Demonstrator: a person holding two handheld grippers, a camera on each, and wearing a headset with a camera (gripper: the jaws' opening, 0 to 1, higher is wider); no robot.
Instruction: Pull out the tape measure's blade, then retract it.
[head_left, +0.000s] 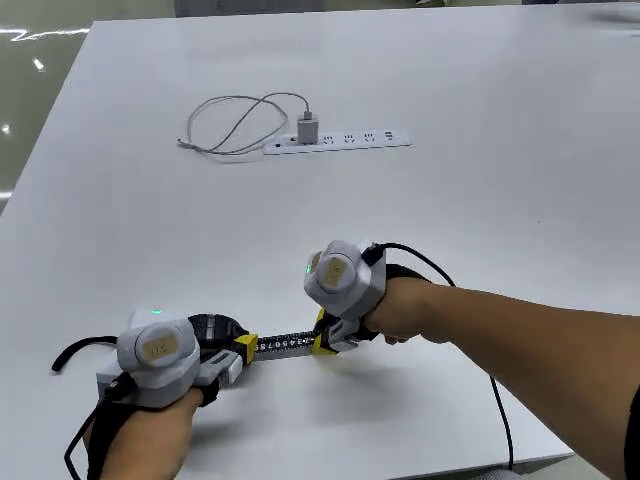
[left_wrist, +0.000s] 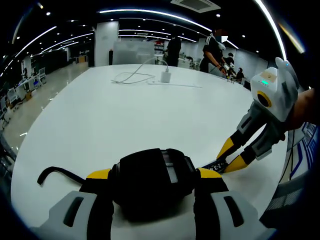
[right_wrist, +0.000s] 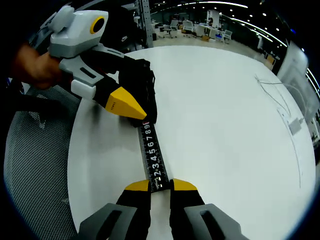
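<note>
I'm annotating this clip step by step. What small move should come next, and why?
Probably draw the right gripper away from the case while the left gripper holds it steady: the right jaws pinch the blade tip, and only a short length is out.

Your left gripper (head_left: 238, 350) and right gripper (head_left: 325, 343) share pale grey rounded housings, each with a yellow round patch (head_left: 158, 349) and a small green light (head_left: 307, 268). Their black jaws end in yellow tips. Thin black cables (head_left: 470, 310) trail from both.

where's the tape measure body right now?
Head view, lower left: the black tape measure body sits clamped in the left gripper, blade running right to the right gripper.
</note>
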